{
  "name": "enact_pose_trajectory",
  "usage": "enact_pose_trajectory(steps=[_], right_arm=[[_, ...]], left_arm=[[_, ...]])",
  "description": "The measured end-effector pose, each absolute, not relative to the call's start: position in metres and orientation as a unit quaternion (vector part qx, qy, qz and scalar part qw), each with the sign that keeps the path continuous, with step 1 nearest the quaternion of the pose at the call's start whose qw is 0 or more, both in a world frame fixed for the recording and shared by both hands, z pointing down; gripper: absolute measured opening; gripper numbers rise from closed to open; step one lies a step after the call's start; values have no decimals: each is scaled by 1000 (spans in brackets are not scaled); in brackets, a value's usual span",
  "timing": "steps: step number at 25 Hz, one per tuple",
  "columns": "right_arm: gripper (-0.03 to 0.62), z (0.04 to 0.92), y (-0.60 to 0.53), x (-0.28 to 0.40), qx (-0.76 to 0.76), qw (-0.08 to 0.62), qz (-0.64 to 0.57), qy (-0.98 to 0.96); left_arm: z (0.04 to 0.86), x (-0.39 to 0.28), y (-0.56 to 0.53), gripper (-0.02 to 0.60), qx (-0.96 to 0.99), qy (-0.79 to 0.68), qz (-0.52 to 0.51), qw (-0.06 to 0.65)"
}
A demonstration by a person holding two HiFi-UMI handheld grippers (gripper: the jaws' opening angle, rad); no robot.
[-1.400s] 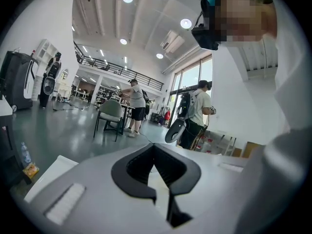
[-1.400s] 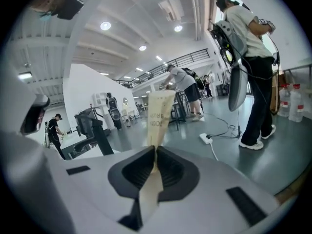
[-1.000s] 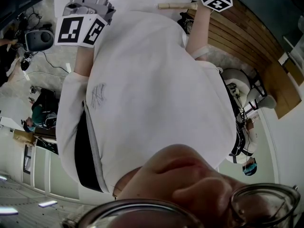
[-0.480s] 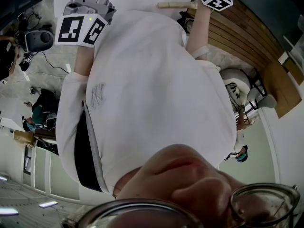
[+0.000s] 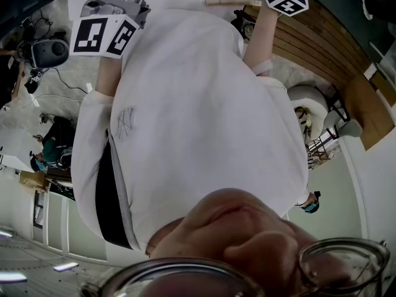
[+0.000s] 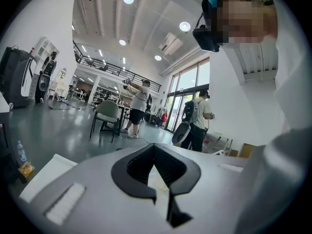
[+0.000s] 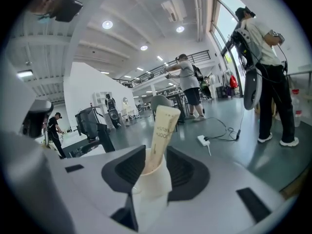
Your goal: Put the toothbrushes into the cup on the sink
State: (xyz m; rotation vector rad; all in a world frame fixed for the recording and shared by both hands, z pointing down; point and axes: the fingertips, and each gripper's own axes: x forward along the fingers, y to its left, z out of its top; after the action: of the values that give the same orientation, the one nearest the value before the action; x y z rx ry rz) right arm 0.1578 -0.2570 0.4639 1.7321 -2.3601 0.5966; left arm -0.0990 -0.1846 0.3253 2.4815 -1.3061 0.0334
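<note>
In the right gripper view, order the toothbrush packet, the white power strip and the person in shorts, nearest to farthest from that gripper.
1. toothbrush packet: in the right gripper, whose jaws have just closed slightly.
2. white power strip: floor, centre-right.
3. person in shorts: farther back, centre.

The toothbrush pack (image 7: 163, 126) is matt tan card, with a smooth white, paper-like sleeve at its base. Behind the pack the floor (image 7: 219, 113) is glossy and smooth. In the head view, a soft matt cloth shirt (image 5: 198, 116) shows below the pack and brown wood slats (image 5: 322, 45) beside it.
</note>
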Motion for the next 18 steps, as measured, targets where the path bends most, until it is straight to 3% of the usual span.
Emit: enact_pose_trajectory(steps=[9,18], right_arm=[[30,431,-236,161,596,59,165,-784],[11,378,-209,168,601,35,115,-790]], left_arm=[[320,-96,-176,2,884,-438,7,161],[314,-83,-164,2,894,-419,4,157]])
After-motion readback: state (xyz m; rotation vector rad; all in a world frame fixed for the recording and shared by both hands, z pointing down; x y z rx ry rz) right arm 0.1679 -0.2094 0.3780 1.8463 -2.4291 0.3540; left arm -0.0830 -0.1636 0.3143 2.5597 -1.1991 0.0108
